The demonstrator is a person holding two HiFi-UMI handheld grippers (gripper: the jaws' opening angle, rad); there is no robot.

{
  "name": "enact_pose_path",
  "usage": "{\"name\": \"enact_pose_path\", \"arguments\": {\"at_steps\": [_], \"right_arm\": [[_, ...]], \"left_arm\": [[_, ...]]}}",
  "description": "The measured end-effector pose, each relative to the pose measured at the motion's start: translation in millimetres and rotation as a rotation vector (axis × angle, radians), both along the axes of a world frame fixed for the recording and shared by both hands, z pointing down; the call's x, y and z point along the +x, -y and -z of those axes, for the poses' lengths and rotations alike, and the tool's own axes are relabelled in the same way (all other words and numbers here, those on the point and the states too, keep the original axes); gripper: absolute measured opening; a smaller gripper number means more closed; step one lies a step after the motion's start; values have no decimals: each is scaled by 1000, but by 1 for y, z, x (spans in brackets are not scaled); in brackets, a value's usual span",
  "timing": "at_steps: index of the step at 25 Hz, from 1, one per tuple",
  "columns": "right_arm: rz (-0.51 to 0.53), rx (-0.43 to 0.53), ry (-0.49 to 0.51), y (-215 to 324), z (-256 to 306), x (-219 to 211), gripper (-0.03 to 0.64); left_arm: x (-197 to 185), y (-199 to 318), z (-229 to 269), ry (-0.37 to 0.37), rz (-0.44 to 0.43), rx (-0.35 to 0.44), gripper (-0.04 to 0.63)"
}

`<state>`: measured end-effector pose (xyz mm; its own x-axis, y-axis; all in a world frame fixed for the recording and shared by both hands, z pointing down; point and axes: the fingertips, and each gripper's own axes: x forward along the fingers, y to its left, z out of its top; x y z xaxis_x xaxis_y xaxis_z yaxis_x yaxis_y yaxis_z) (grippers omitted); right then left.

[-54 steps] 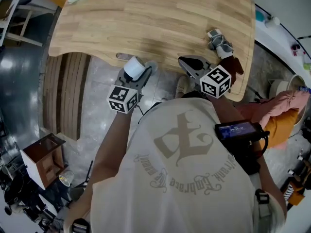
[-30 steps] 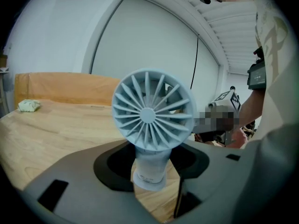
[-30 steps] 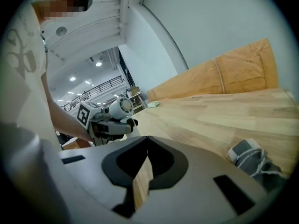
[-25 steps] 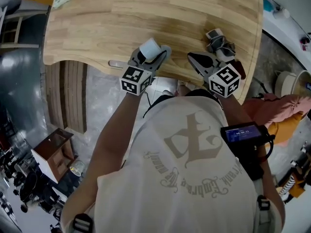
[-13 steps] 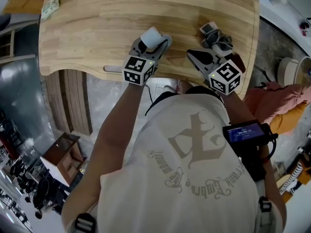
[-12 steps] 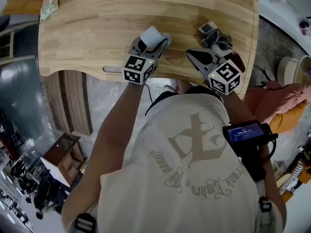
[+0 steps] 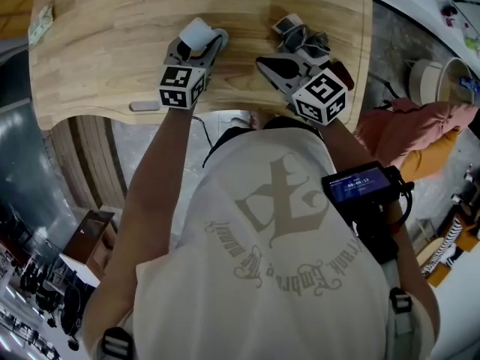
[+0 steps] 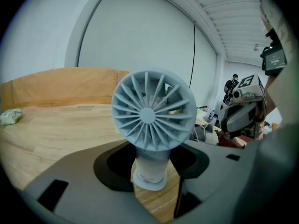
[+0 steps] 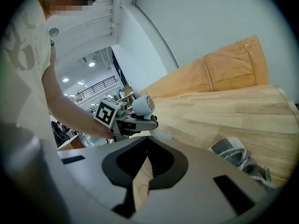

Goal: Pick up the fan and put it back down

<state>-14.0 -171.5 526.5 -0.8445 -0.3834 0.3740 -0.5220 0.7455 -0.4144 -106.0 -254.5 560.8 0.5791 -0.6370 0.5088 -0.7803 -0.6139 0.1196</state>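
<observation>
A small pale blue-grey fan (image 7: pixel 196 32) is in my left gripper (image 7: pixel 201 43), over the wooden table (image 7: pixel 112 21) a little in from its near edge. In the left gripper view the round fan head (image 8: pixel 153 110) faces the camera. Its handle (image 8: pixel 150 169) stands between the jaws of the left gripper (image 8: pixel 152 164), which is shut on it. I cannot tell whether the handle's base touches the wood. My right gripper (image 7: pixel 264 62) hovers to the right, jaws together and empty; the right gripper view shows that gripper (image 9: pixel 145 141) and the fan (image 9: pixel 141 105).
A grey crumpled bundle (image 7: pixel 300 32) lies just beyond the right gripper, seen also as the bundle (image 9: pixel 238 157). A small crumpled wad (image 7: pixel 41 25) sits at the table's far left. A pale strip (image 7: pixel 144 106) lies at the near edge. A bin with clothes (image 7: pixel 435 73) stands right.
My left gripper has carried the fan forward from the table's near edge to over the tabletop and slightly lower. The right gripper has kept its place.
</observation>
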Motion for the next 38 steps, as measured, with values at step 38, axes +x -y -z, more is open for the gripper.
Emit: {"name": "enact_pose_path", "arguments": {"at_steps": [38], "right_arm": [[-7, 42, 0, 3, 3, -3, 14]], "left_arm": [[-25, -32, -3, -27, 33, -26, 273]]}}
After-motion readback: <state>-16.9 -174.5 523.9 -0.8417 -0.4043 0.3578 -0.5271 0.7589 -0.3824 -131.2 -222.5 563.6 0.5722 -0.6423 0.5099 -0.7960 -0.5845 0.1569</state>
